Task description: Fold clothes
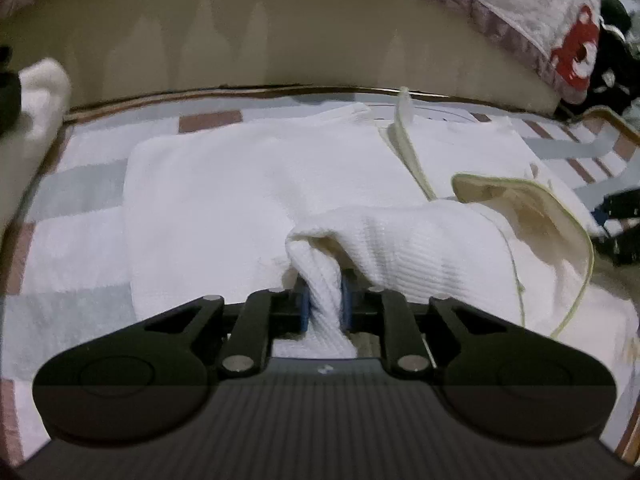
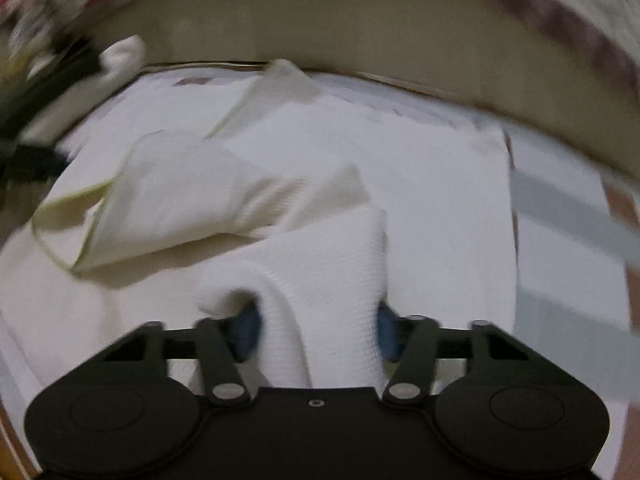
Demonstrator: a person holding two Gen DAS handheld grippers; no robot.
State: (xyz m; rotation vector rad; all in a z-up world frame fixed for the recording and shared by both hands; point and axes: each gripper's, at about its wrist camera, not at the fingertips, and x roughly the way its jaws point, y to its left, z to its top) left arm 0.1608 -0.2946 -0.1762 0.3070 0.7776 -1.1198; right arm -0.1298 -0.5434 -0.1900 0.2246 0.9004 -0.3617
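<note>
A white ribbed garment with pale yellow-green trim [image 1: 256,184] lies spread on a checked bedspread [image 1: 72,240]. My left gripper [image 1: 325,300] is shut on a bunched fold of the white garment near its lower edge, lifting it slightly. In the right wrist view, which is blurred, the same garment [image 2: 420,184] fills the middle. My right gripper [image 2: 318,328] has its blue pads wide apart, with a thick fold of the garment lying between them. The trimmed collar piece [image 2: 132,200] lies folded over at left.
A beige headboard or wall [image 1: 280,40] runs behind the bed. A patterned quilt with a red print [image 1: 576,52] hangs at upper right. The other gripper's black body shows at the right edge [image 1: 620,220]. A white cloth lump [image 1: 40,92] sits at far left.
</note>
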